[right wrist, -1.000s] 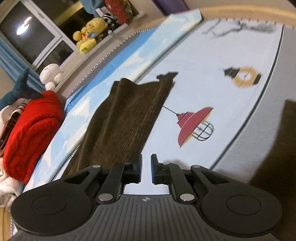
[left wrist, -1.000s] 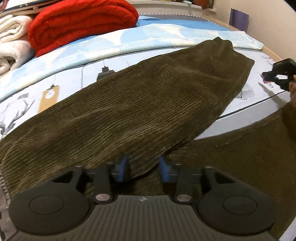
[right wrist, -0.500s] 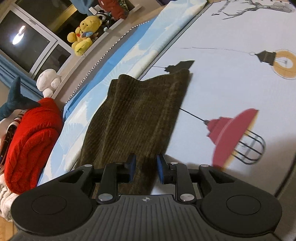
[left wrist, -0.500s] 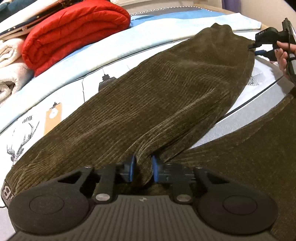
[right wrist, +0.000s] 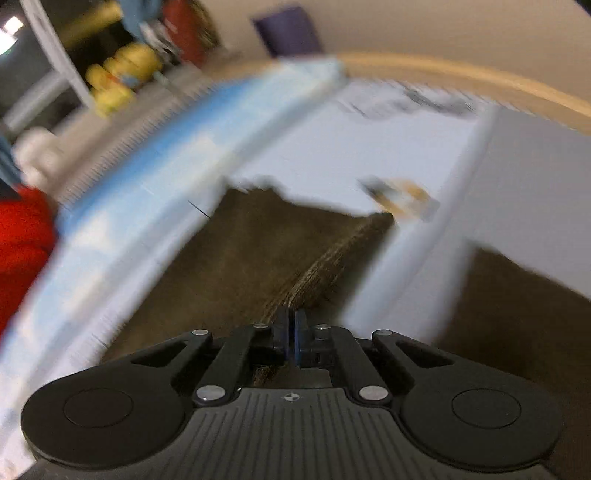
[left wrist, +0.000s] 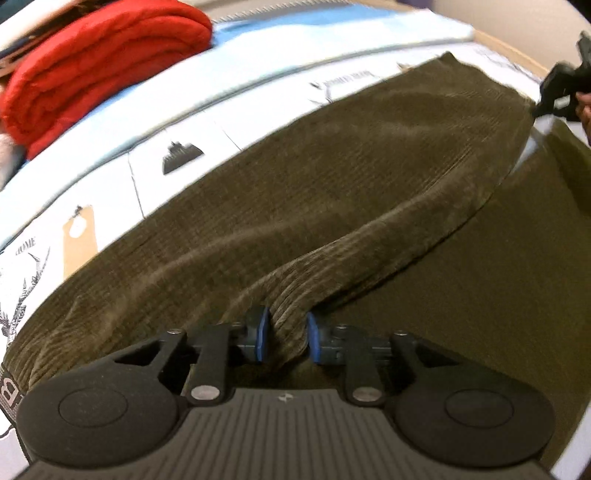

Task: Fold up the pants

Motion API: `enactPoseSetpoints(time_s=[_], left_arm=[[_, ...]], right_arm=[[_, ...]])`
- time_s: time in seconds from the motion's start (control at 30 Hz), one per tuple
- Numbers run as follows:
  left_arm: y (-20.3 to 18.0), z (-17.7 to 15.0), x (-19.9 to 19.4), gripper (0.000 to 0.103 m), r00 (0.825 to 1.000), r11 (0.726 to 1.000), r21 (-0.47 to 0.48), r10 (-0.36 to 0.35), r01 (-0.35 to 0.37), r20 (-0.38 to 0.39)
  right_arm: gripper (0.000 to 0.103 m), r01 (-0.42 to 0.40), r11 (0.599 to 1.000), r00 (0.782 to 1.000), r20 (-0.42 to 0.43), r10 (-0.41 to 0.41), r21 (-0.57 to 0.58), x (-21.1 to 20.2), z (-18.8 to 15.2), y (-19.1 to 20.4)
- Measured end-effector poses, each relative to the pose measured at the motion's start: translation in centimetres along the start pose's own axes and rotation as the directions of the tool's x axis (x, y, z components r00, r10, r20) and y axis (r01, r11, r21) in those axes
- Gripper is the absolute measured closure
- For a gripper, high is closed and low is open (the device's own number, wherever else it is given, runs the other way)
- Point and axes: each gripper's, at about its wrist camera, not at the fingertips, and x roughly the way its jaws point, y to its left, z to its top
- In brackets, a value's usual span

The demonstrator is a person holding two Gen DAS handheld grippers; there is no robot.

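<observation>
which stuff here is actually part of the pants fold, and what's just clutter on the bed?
In the job:
- corduroy pants
- left gripper, shut on a bunched fold
- right gripper, shut on the leg's edge
- printed sheet underneath

Lying about:
- red quilt
- yellow plush toy
- purple object by the wall

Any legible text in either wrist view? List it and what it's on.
"HOME": printed on the bedsheet, beside the deer drawing, at.
"B": one white letter on the pants waistband, cut off by the frame edge, at.
A further sheet caption: too blurred.
Right wrist view: motion-blurred, nothing legible.
</observation>
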Motion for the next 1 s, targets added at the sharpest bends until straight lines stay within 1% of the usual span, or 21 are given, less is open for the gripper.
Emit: enactPoseSetpoints(time_s=[0.03,0.07,0.1,0.17,0.23,0.27,0.33,0.37,0.4,0.43,0.53,0.6,0.63,0.73,0.77,0.83,0.87,0.9,0.93,0.97,1.0], left_arm=[[0.3,-0.1,-0.5,0.072,1.0,1.0,-0.004,-0.012,0.012,-0.002],[0.9,-0.3,-1.2,0.064,0.999,0.999,-0.023,-0.04,0.04,-0.001],[1.9,-0.5,-2.1,0.052,0.997,0.996,-0.057,-0.074,0.074,0.012],[4.0,-1.2,-4.2,0.042,0.992,0.987,-0.123,-0.098,0.107,0.076],[7.1,-2.2,-6.2,0.041,0.988,0.974,-0.203,-0.075,0.102,0.136],[9.0,-2.8,-6.7,0.041,0.987,0.961,-0.261,-0.051,0.089,0.152],[13.6,-4.8,-7.5,0.041,0.988,0.911,-0.412,0.039,0.026,0.149],[15.7,-5.7,-7.6,0.04,0.987,0.877,-0.48,0.091,-0.016,0.133],[17.6,-6.8,-7.6,0.036,0.984,0.838,-0.543,0.142,-0.063,0.104],[19.6,-8.0,-7.4,0.035,0.981,0.788,-0.606,0.185,-0.111,0.062],[24.2,-11.2,-6.6,0.033,0.976,0.66,-0.737,0.217,-0.144,0.004],[26.1,-12.4,-5.9,0.032,0.975,0.605,-0.784,0.221,-0.143,-0.008],[26.7,-12.8,-5.5,0.032,0.975,0.588,-0.797,0.221,-0.138,-0.005],[27.6,-12.9,-4.1,0.029,0.983,0.576,-0.813,0.181,-0.089,0.021],[27.9,-12.8,-3.5,0.026,0.985,0.581,-0.81,0.172,-0.078,0.029],[27.9,-12.8,-2.2,0.026,0.982,0.606,-0.788,0.187,-0.107,0.01],[27.6,-12.7,-1.3,0.031,0.981,0.615,-0.779,0.192,-0.123,-0.003],[27.6,-12.8,-0.7,0.053,0.983,0.629,-0.768,0.181,-0.118,-0.003],[27.4,-12.9,-0.4,0.055,0.983,0.647,-0.752,0.185,-0.123,-0.001],[27.4,-12.9,-0.3,0.065,0.979,0.665,-0.734,0.206,-0.134,0.008],[27.1,-12.4,-0.8,0.068,0.967,0.684,-0.712,0.253,-0.159,0.027]], right_arm=[[0.1,0.047,0.998,0.998,-0.049,-0.045,0.044,0.7,-0.5,-1.2],[0.103,0.05,0.991,0.998,-0.055,-0.044,0.121,0.5,-0.7,-2.7],[0.103,0.028,0.984,0.999,-0.039,-0.022,0.175,-0.2,-0.7,-3.4],[0.1,0.01,0.991,1.0,0.025,-0.014,0.137,-2.2,-0.5,-3.2],[0.097,-0.008,0.994,0.997,0.072,0.0,0.106,-4.4,-0.7,-2.6],[0.097,-0.042,0.992,0.996,0.078,0.033,0.116,-5.4,-0.9,-2.5],[0.097,-0.119,0.985,0.991,0.074,0.111,0.125,-7.3,-1.6,-1.7],[0.097,-0.159,0.981,0.986,0.07,0.152,0.11,-8.2,-2.1,-1.1],[0.097,-0.194,0.977,0.98,0.069,0.188,0.087,-9.0,-2.6,-0.4],[0.097,-0.225,0.973,0.973,0.068,0.221,0.055,-9.8,-3.0,0.4],[0.094,-0.288,0.952,0.953,0.064,0.295,-0.099,-11.2,-4.5,3.8],[0.093,-0.33,0.919,0.938,0.037,0.345,-0.214,-11.2,-5.2,6.1],[0.093,-0.333,0.905,0.934,0.035,0.354,-0.264,-11.2,-5.6,6.9],[0.093,-0.308,0.887,0.941,0.03,0.338,-0.345,-11.1,-6.2,7.7],[0.093,-0.312,0.886,0.941,0.019,0.339,-0.342,-11.0,-6.2,7.9],[0.093,-0.334,0.882,0.936,-0.012,0.351,-0.331,-10.6,-6.2,7.9],[0.093,-0.338,0.878,0.935,-0.019,0.353,-0.338,-10.5,-6.2,8.1],[0.093,-0.335,0.876,0.936,-0.018,0.35,-0.348,-10.5,-6.1,8.3],[0.093,-0.333,0.872,0.937,-0.018,0.35,-0.358,-10.4,-6.1,8.4],[0.093,-0.334,0.87,0.936,-0.018,0.352,-0.362,-10.4,-6.2,8.5],[0.093,-0.334,0.87,0.936,-0.017,0.352,-0.361,-10.5,-6.2,8.5]])
